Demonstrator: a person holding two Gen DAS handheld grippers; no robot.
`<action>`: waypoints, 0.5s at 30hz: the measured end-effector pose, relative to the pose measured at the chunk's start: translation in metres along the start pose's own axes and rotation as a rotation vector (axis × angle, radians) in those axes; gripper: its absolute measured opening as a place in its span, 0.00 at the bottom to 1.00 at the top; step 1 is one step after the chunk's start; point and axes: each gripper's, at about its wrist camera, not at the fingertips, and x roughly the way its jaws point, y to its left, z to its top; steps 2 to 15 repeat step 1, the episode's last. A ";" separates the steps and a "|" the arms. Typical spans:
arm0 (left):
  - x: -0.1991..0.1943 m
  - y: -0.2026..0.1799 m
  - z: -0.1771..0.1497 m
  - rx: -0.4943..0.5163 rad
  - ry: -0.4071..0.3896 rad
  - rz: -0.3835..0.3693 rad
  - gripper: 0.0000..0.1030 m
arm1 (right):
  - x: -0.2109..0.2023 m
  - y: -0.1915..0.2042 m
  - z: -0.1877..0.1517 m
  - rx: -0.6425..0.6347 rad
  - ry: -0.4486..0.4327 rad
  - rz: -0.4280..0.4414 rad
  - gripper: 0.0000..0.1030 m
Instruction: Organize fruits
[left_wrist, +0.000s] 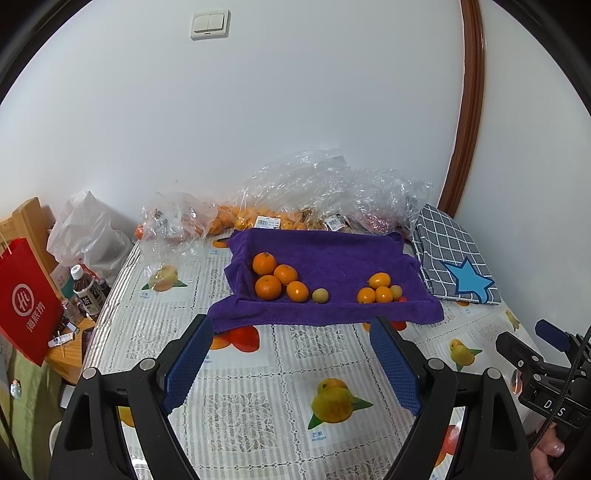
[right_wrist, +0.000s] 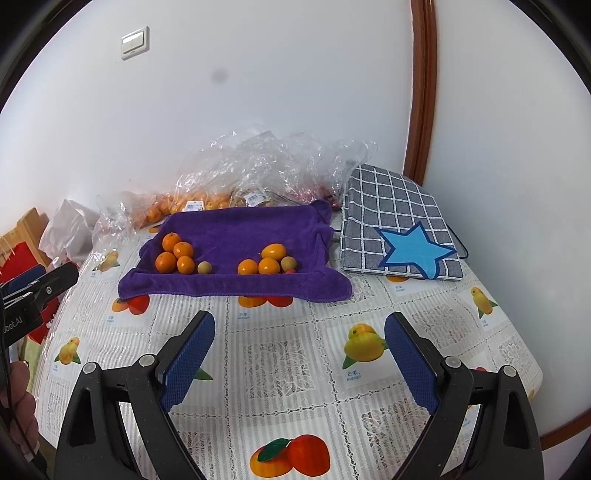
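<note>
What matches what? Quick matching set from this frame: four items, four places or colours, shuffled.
Items:
1. purple towel
2. checked cloth with blue star
3. clear plastic bags
4. pale round fruit

Descriptions:
A. against the wall, behind the towel
B. right of the towel
C. holds two groups of fruit
D. next to the left group of oranges

Pairs: 1-C, 2-B, 3-A, 4-D

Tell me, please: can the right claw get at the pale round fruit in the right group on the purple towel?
Probably yes. The right claw is open and empty, and only bare tablecloth lies between it and the pale fruit, which sits near the front of the purple towel.
</note>
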 end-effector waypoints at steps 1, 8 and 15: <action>0.000 0.000 0.000 0.002 -0.001 -0.001 0.83 | 0.000 0.000 0.001 -0.001 0.000 0.001 0.90; 0.000 0.000 0.000 0.002 -0.001 -0.001 0.83 | 0.000 0.000 0.001 -0.001 0.000 0.001 0.90; 0.000 0.000 0.000 0.002 -0.001 -0.001 0.83 | 0.000 0.000 0.001 -0.001 0.000 0.001 0.90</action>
